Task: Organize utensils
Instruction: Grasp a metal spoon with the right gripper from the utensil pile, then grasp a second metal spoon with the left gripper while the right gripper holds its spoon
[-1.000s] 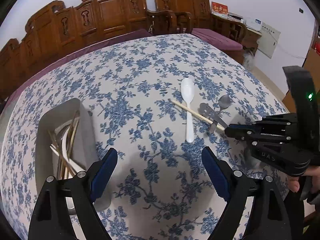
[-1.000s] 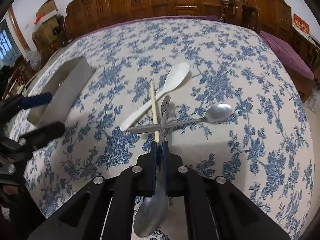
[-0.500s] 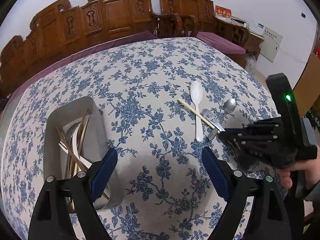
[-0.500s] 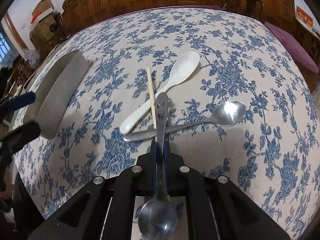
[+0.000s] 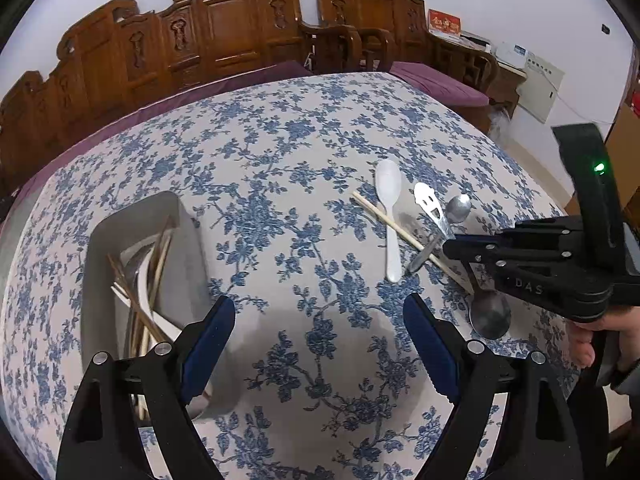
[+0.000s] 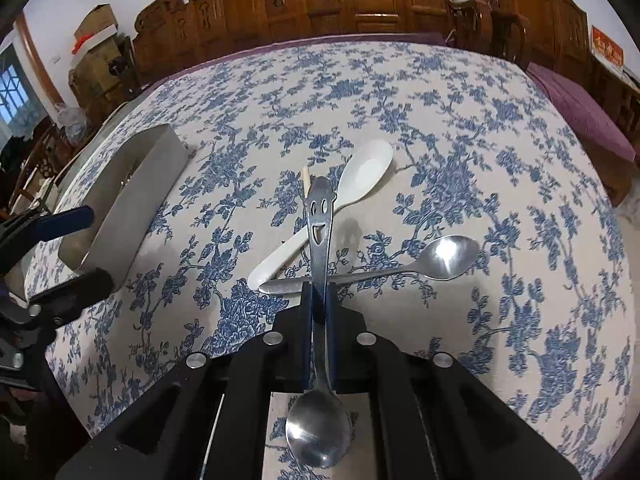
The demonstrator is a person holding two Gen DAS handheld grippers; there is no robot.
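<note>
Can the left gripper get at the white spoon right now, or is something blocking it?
Probably yes. The left gripper is open and empty, with bare tablecloth between it and the white spoon. One catch: a chopstick lies across the spoon's handle, and the right gripper, shut on the smiley spoon, hangs close beside it.

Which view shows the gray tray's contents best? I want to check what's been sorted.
The left wrist view: it looks down into the gray tray, showing chopsticks and other utensils. The right wrist view shows only the tray's outer wall.
</note>
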